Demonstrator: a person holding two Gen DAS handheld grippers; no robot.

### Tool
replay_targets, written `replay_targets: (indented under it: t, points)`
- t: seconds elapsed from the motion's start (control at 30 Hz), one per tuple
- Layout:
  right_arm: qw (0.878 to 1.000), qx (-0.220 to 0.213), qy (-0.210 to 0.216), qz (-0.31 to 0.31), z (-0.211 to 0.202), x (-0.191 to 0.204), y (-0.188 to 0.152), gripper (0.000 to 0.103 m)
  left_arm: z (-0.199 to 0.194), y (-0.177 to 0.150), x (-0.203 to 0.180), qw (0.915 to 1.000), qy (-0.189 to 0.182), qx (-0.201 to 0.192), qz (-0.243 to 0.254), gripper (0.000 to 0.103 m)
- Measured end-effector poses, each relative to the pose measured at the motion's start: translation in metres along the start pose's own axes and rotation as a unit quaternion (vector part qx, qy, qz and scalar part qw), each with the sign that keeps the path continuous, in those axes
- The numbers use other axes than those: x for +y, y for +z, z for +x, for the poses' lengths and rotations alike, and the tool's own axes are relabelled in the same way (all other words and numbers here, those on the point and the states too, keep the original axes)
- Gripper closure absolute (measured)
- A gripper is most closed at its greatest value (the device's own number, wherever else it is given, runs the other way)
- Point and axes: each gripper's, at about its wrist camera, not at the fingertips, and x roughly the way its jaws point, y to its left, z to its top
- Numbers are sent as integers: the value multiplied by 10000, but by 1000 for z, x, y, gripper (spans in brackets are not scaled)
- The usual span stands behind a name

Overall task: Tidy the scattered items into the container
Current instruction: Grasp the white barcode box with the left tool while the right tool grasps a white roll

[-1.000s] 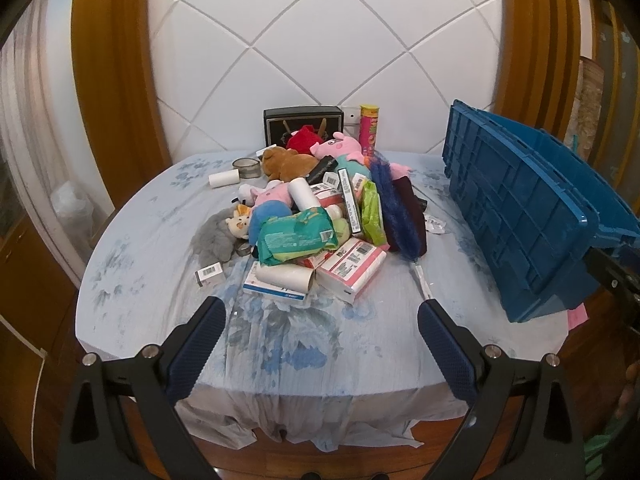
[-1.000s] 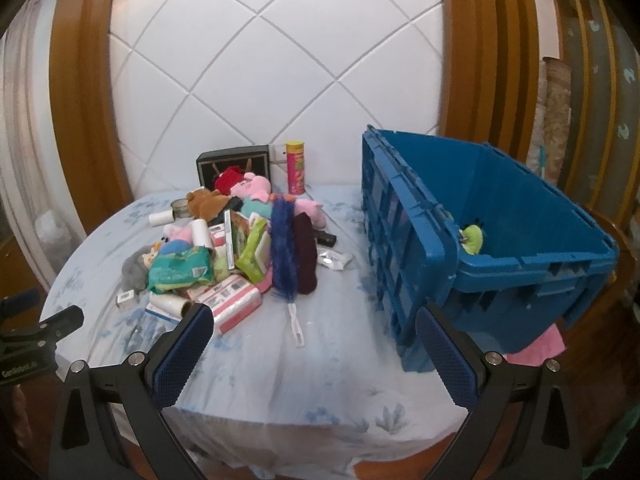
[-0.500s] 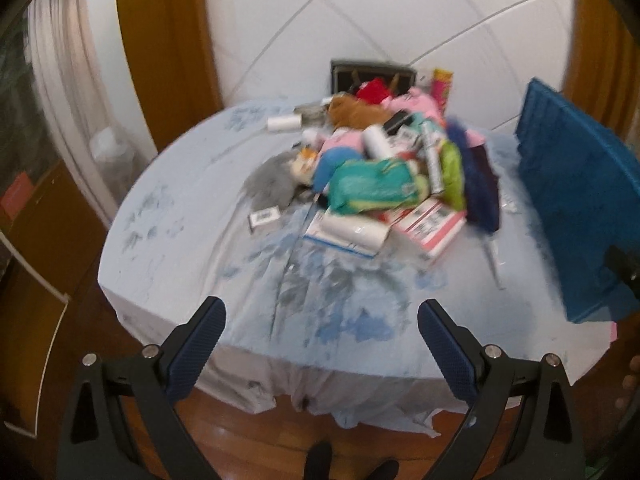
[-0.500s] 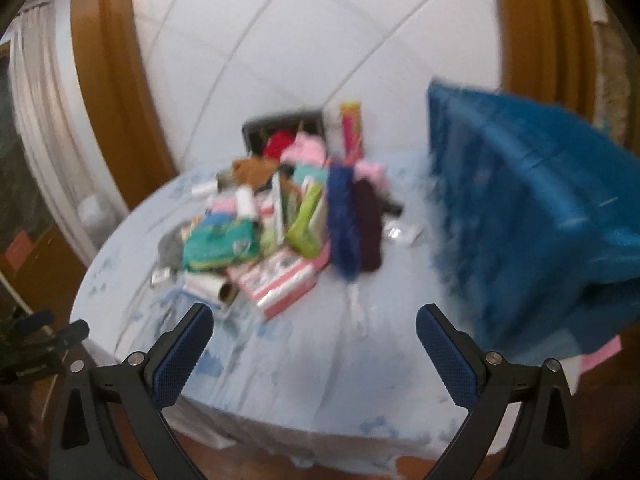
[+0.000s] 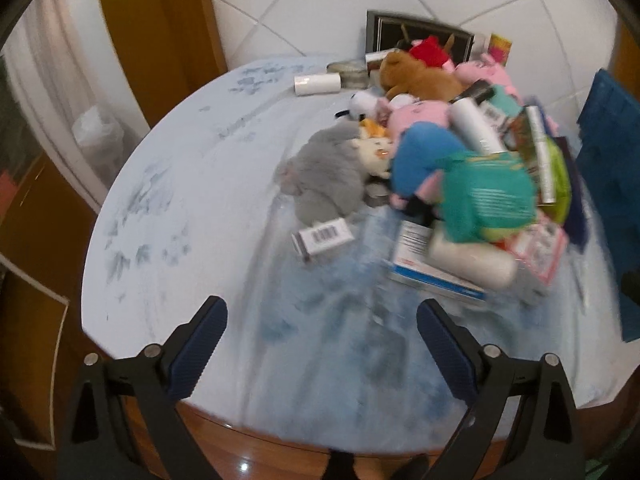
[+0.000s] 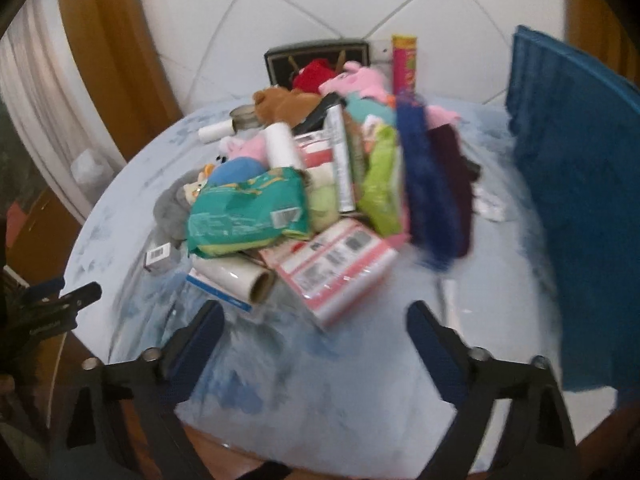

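A heap of items lies on the round table [image 5: 180, 208]: a grey plush [image 5: 328, 172], a teal packet [image 6: 248, 208], a pink-and-white pack [image 6: 336, 268], a paper roll [image 6: 236, 280], a blue duster [image 6: 428, 196] and a small barcode box [image 5: 324, 236]. The blue crate [image 6: 580, 184] stands at the right. My left gripper [image 5: 320, 336] hangs open over the table's near edge, in front of the barcode box. My right gripper [image 6: 314, 332] hovers just short of the pink-and-white pack; its jaws are closing with nothing between them. The left gripper [image 6: 60, 304] shows at the right wrist view's left edge.
A dark framed box [image 6: 316, 56] and a tall red can [image 6: 404, 64] stand at the back against the white tiled wall. A loose white roll [image 5: 318, 82] lies at the far left of the heap. Wooden floor shows below the table edge.
Both grippers have come down and forward toward the table; the heap looks larger and nearer. The left view has swung left, so the crate is almost out of it. The right jaws have narrowed slightly.
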Motion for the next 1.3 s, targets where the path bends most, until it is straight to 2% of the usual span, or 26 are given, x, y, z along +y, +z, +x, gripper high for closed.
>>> replay_targets:
  t: [0.07,0.23,0.37,0.4,0.43,0.47,0.6,0.7,0.73,0.77,0.8,0.83,0.87,0.93,0.97,1.03,1.17,1.3]
  points:
    - [9998,142,102,-6,20,11,5,31,21,5,8,9998,-22,157,74,10]
    - [9979,533,286,-237,64,39,8,32,68,8,20,9988,-19,488,85,10]
    - [9955,682,428,-509,94,53,11,34,84,9,20,9987,-6,513,-36,11]
    - [9947,713,465,-573,101,56,12,38,87,9,18,9987,11,499,-43,11]
    - [9939,732,531,-636,108,59,12,56,89,9,16,9990,-17,450,5,11]
    - [9929,752,598,-698,116,63,12,68,92,9,13,9993,-10,372,45,11]
    - [9929,613,552,-859,132,70,13,67,111,14,4,9994,-63,259,200,11]
    - [9935,516,487,-895,141,73,15,55,134,20,-1,9988,-103,286,389,11]
    - [9936,501,462,-906,144,73,15,45,140,22,-2,9985,-127,294,440,11]
    - [9937,522,389,-908,149,74,14,33,146,23,-2,9981,-140,322,500,14]
    - [9937,581,372,-880,154,74,12,27,152,24,-3,9977,-163,350,555,23]
    - [9937,633,350,-854,159,74,10,21,155,24,-1,9974,-318,368,530,38]
    - [9941,626,288,-843,160,76,7,22,157,24,1,9968,-469,388,509,50]
    - [9944,685,311,-748,158,78,3,32,154,22,-1,9957,-533,464,597,60]
    - [9943,742,380,-672,156,79,2,42,153,21,-3,9952,-513,500,664,65]
    - [9936,856,515,-520,152,80,-1,52,147,16,-6,9932,-604,644,759,70]
    - [9913,1068,674,-374,144,92,-12,58,133,1,-13,9891,-761,797,973,71]
    - [9892,1191,818,-254,140,101,-25,59,121,-9,-12,9869,-852,850,1070,71]
